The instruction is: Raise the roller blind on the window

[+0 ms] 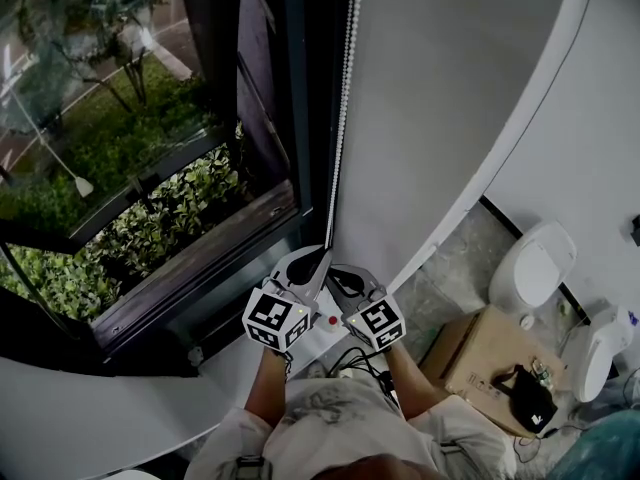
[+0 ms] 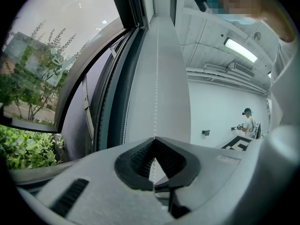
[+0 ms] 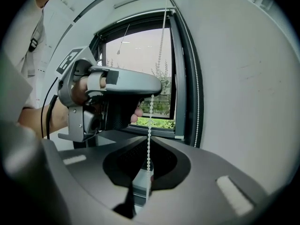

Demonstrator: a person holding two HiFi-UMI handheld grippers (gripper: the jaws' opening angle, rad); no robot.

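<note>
Left gripper (image 2: 154,138) & right gripper (image 3: 150,137) both pinch bead chain (image 1: 345,98) hanging by window frame (image 1: 300,118), left higher. Risk: beads slip thru pads, or wrong strand pulled, lowering blind.

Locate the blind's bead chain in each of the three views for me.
Head view: bead chain runs from top centre down to the left gripper and right gripper.
Left gripper view: bead chain vertical at centre, ending in the shut jaws.
Right gripper view: bead chain at centre, passing between the jaws.
Shared landmark: dark window frame beside it.
</note>
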